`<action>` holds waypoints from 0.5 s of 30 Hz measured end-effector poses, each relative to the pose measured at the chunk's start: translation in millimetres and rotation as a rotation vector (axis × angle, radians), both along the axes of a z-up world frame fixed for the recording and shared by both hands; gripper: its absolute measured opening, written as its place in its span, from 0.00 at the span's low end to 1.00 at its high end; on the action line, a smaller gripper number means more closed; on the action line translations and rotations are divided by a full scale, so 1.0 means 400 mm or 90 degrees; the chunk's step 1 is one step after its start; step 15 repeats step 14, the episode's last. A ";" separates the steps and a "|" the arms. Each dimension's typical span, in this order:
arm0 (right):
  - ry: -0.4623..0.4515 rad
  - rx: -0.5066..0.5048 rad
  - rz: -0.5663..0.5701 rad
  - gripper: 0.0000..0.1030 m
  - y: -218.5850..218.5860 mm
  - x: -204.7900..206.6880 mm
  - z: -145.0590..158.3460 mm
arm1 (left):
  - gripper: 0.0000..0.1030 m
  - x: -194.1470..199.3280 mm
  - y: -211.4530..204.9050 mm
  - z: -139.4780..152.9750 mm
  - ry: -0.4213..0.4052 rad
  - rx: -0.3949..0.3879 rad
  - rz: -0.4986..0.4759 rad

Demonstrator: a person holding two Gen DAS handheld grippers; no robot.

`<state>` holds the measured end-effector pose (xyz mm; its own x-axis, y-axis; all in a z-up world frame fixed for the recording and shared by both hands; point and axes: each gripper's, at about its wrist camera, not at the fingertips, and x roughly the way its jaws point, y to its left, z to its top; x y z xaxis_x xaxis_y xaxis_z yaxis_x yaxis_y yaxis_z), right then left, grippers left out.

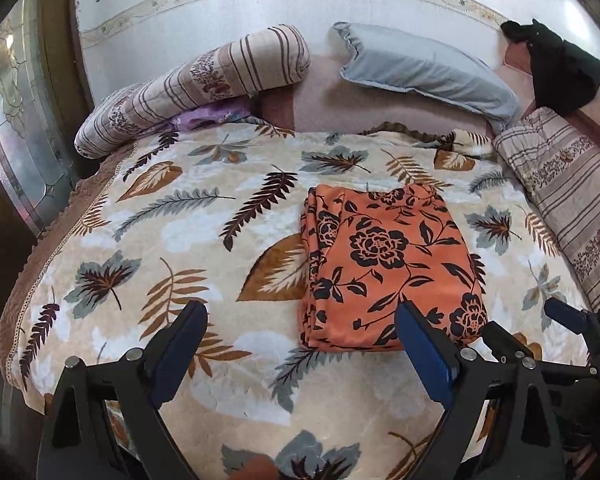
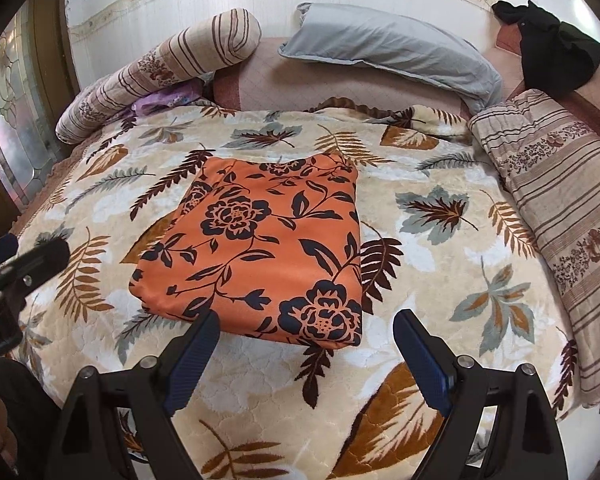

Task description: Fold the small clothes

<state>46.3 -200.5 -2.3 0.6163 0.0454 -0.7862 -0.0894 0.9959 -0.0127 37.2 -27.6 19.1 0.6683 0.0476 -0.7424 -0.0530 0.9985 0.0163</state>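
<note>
Both the left tool (image 1: pixel 300 330) and the right tool (image 2: pixel 306 338) hang with fingers apart, gripping nothing, just short of the near edge of the orange cloth with black flowers (image 2: pixel 260 248). It lies as a neat rectangle on the leaf-patterned bed blanket (image 2: pixel 420 248), so the folding looks finished or nearly so. Any last fold calls for pinching the near corners. Striped bolsters (image 1: pixel 188 88), a grey pillow (image 1: pixel 424 68) and a black garment (image 1: pixel 560 68) lie well apart, obstructing nothing.
</note>
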 end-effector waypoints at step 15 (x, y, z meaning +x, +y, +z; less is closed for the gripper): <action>0.006 -0.001 0.007 0.88 0.009 0.042 -0.013 | 0.92 0.039 -0.011 -0.005 -0.007 0.003 -0.012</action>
